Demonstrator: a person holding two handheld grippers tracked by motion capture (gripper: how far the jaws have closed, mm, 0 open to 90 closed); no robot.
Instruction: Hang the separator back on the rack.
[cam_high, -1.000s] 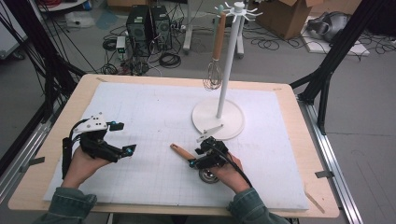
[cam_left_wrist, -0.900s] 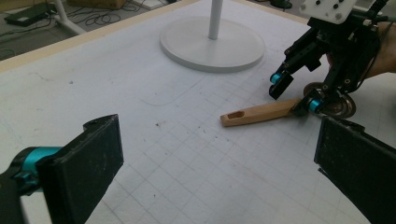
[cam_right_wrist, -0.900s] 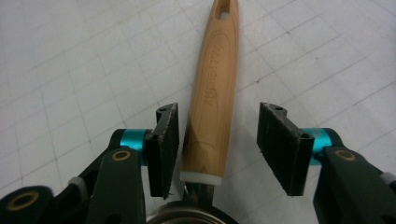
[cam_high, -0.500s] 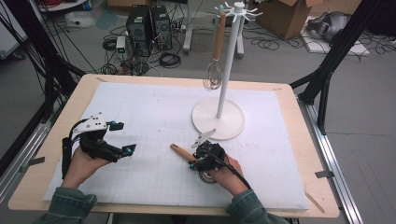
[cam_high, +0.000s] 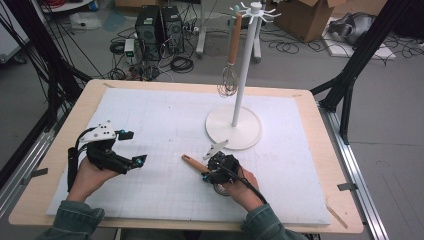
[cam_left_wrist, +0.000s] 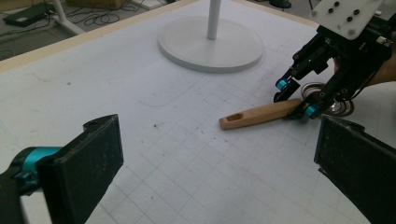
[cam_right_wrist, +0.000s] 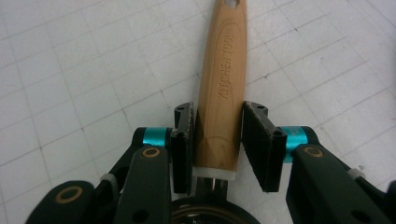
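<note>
A whisk with a wooden handle lies flat on the white mat, its wire head under my right hand. In the right gripper view the handle runs straight up between the two pads. My right gripper has just been closing on it, and both pads now touch the handle's lower end. The left gripper view shows that same right gripper gripping the handle from the right. My left gripper rests on the mat's left side, jaws wide open with nothing between them.
A white utensil stand with a round base sits just beyond the right hand; a second whisk hangs from its top. The white gridded mat covers most of the wooden table. Cables and computer cases lie on the floor behind.
The right gripper's jaws have narrowed around the whisk handle, with the hand shifting only slightly. The left hand and gripper have not moved.
</note>
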